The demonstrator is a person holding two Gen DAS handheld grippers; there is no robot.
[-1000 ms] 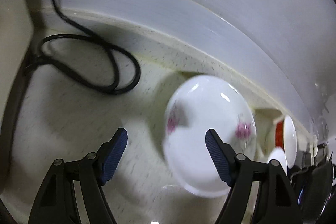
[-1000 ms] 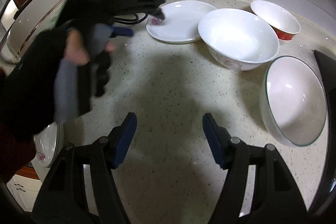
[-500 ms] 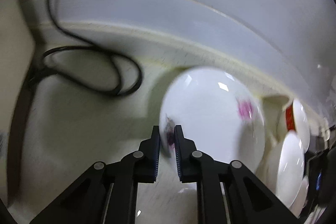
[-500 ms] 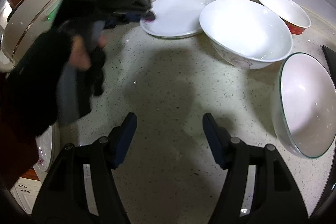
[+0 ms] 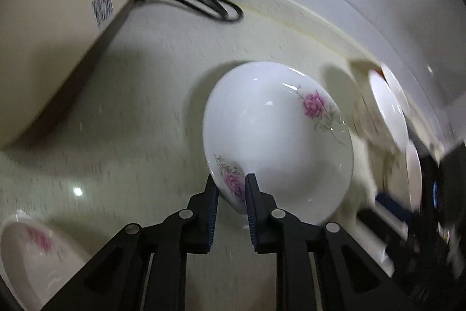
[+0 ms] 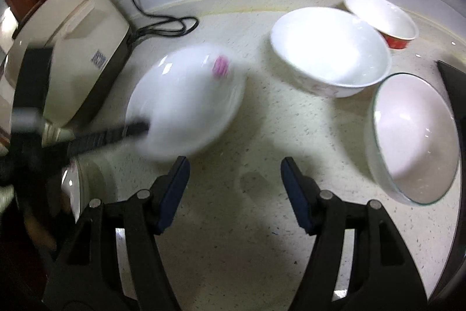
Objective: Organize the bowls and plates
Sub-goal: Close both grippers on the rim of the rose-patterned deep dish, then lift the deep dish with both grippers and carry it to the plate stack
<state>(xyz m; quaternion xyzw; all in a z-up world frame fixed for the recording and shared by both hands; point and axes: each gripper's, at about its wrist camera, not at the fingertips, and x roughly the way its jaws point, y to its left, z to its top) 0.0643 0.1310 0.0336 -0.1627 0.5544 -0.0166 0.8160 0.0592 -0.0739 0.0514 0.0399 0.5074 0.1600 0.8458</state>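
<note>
Your left gripper (image 5: 231, 188) has its jaws clamped on the rim of the flowered plate (image 5: 276, 136), holding it tilted above the counter (image 6: 256, 194) near the beige appliance (image 6: 67, 48). Your right gripper (image 6: 234, 182) hangs with jaws spread wide, gripping nothing, with the white bowl (image 6: 329, 48) and glass bowl (image 6: 413, 136) beyond it.

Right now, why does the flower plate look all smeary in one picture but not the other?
Right wrist view: the plate is smeared by motion blur, as is the left claw holding it. Left wrist view: that camera rides along with the plate, so its flowers look sharp while the counter streaks.
</note>
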